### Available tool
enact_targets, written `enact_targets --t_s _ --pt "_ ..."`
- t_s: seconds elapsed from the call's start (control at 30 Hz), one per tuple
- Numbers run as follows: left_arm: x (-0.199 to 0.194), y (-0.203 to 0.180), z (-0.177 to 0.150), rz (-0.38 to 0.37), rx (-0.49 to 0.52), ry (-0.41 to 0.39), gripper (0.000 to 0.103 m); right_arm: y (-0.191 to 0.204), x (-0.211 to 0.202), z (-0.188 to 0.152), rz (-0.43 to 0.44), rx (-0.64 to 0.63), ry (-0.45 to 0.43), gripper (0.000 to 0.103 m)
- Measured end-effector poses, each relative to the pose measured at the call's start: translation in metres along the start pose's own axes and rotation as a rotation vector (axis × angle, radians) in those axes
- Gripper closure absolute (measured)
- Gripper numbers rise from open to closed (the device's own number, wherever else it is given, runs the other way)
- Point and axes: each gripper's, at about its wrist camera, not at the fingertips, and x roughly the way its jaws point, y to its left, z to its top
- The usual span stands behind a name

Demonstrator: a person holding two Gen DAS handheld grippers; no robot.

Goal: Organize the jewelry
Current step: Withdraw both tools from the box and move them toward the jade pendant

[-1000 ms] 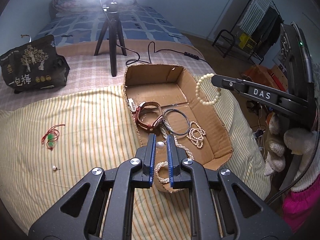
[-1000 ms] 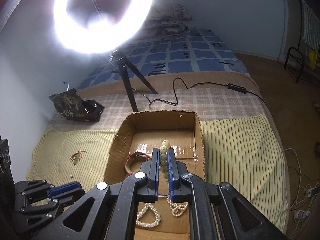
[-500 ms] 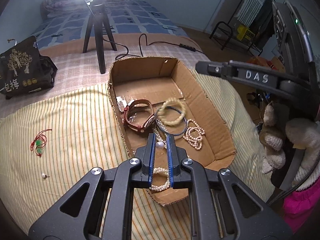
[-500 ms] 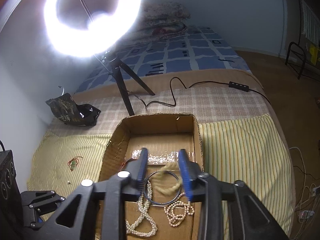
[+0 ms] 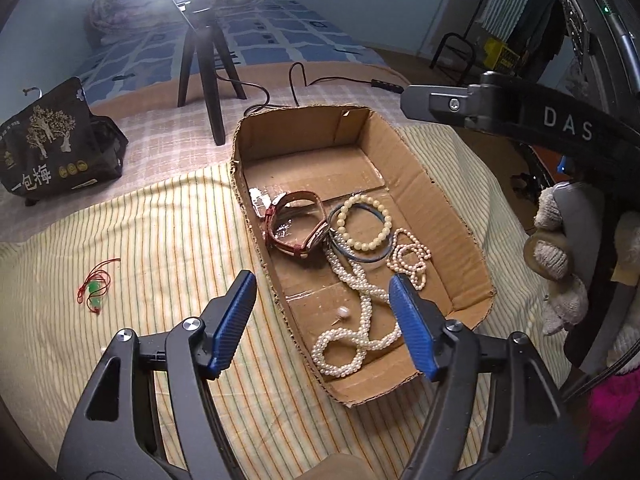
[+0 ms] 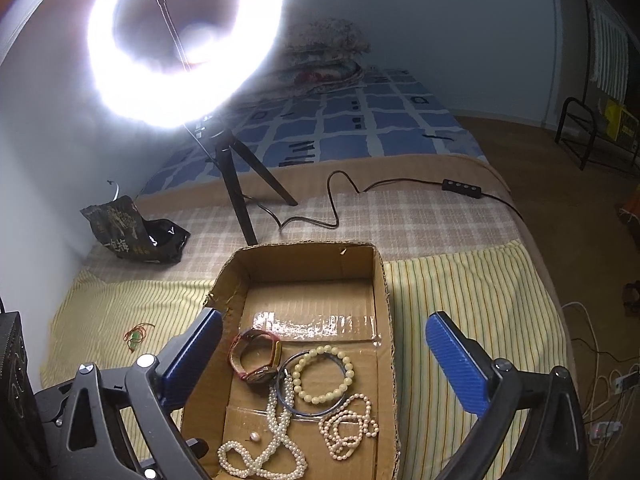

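Inside an open brown cardboard box (image 5: 460, 240) on a bed spread with yellow striped cloth (image 5: 160, 240): a cream beaded bracelet (image 5: 364, 222), lying flat across a dark blue bangle (image 5: 360, 256). Just left of them, touching the bangle, a red-brown leather strap watch (image 5: 294, 226). To the right, a small heap of pinkish pearl strands (image 5: 412, 256). Nearer the camera, a long twisted white pearl necklace (image 5: 356, 320), with a single loose pearl earring (image 5: 343, 312) just beside it on the box floor.

Left tongs (image 5: 322, 320) spread wide and empty, hovering over the near left corner of the box, blue pads (image 5: 234, 320) apart on either side of the necklace. Right tongs (image 6: 324, 364) likewise wide and empty, poised above the box, one blue pad (image 6: 456, 364) over the striped cloth to the right. Seen from the left wrist, the right tool's black arm marked DAS (image 5: 520, 116), gripped by a hand in a white knit glove (image 5: 560, 264).

Outside the box, on the cloth to the left, a red cord with a green pendant (image 5: 94, 286). Farther back, a black printed bag (image 5: 52, 152), a black tripod (image 5: 204, 68) carrying a glaring ring light (image 6: 184, 40), and a black cable with inline switch (image 6: 460, 189) across the checked blanket.
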Motion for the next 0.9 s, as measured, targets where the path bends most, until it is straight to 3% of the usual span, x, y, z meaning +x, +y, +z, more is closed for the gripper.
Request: enact_targets --t_s 0.5,0.9 --pt "-0.013 0.011 -0.005 0.017 0.008 -0.01 0.032 0.005 -0.003 -0.002 0.001 0.026 0.009 0.0" --pt "-0.047 0.06 -0.01 0.062 -0.056 -0.046 0.032 0.022 -0.019 -0.005 0.023 0.041 -0.007 0.0"
